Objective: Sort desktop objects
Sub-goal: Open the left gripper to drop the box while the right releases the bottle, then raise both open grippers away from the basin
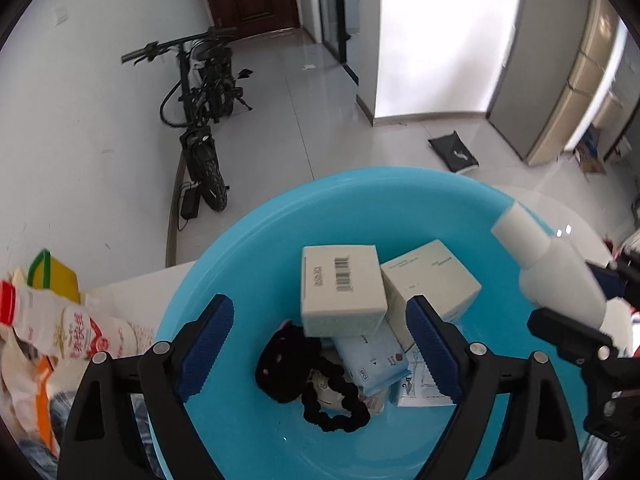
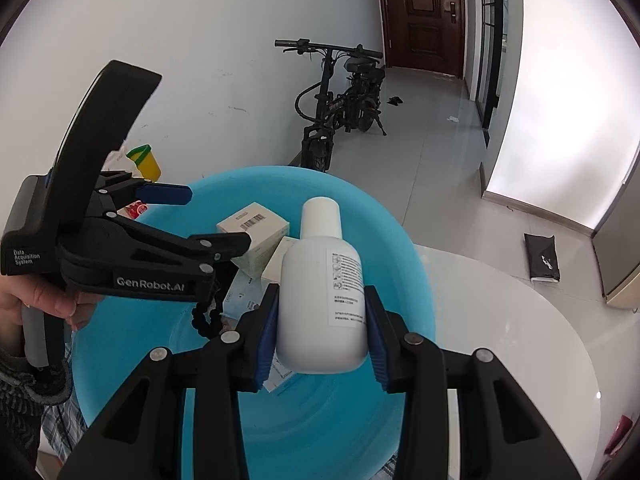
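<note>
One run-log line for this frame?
right gripper: shut on white plastic bottle | left gripper: open, empty | both over round blue plastic basin

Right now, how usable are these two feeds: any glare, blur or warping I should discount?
Left wrist view: the bright wall panel is blown out, the far right edge smears, and the basin bulges with fisheye. Right wrist view: glare washes the right-hand wall, the white bottle in the right hand-held gripper looks soft, and its label's small print is unreadable.
</note>
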`<state>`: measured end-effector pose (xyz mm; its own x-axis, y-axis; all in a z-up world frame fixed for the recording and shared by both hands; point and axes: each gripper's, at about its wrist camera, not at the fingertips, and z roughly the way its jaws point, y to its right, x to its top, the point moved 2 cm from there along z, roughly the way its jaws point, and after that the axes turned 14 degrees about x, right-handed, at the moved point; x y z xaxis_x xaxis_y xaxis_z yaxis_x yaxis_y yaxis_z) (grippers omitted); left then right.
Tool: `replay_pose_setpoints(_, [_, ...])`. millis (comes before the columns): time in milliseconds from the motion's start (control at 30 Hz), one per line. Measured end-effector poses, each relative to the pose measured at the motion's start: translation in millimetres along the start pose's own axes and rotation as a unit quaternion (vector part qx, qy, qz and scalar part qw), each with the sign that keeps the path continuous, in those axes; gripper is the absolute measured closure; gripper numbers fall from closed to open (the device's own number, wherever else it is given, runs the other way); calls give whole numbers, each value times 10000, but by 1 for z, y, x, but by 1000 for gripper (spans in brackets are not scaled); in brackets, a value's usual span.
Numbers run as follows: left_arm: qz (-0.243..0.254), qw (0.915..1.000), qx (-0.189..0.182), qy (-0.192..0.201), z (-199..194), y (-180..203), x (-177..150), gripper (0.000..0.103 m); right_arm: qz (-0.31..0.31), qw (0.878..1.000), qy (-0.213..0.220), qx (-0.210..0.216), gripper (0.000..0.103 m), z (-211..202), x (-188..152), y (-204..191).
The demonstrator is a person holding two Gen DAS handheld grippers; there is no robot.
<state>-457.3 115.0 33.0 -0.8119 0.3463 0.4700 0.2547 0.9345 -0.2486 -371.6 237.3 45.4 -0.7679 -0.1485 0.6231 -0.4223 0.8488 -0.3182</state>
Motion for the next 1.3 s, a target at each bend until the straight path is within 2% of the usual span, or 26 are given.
replay_pose_setpoints(333, [-289, 9995, -64, -90, -5, -39, -18, 13, -122, 9996, -163, -220, 65, 10, 2, -5])
replay_pose_setpoints(467, [-247, 9996, -124, -64, -5, -35, -26, 13, 61, 9957, -542, -749, 65, 21, -5, 3])
replay_pose_setpoints(767, [38, 9995, -311, -69, -9, -7, -34, 13, 127, 9949, -701, -718, 65, 30, -6, -2])
replay_pose_setpoints(933, [79, 9994, -328, -66, -9, -5, -40, 13, -91, 9927, -664, -1000, 64, 29, -3, -5])
replay_pose_setpoints(1000, [66, 9995, -314, -50, -10, -5, -42, 13, -126, 9936, -650, -916, 49, 27, 0, -6])
replay_pose_setpoints(1067, [37, 9996, -274, -27, -13, -8, -43, 13, -38, 9951, -529, -829, 40, 20, 2, -7])
replay_pose_setpoints(1300, [-22, 9999, -125, 57, -28, -12, -50, 13, 65, 9968, -443, -665, 39, 6, 1, -12])
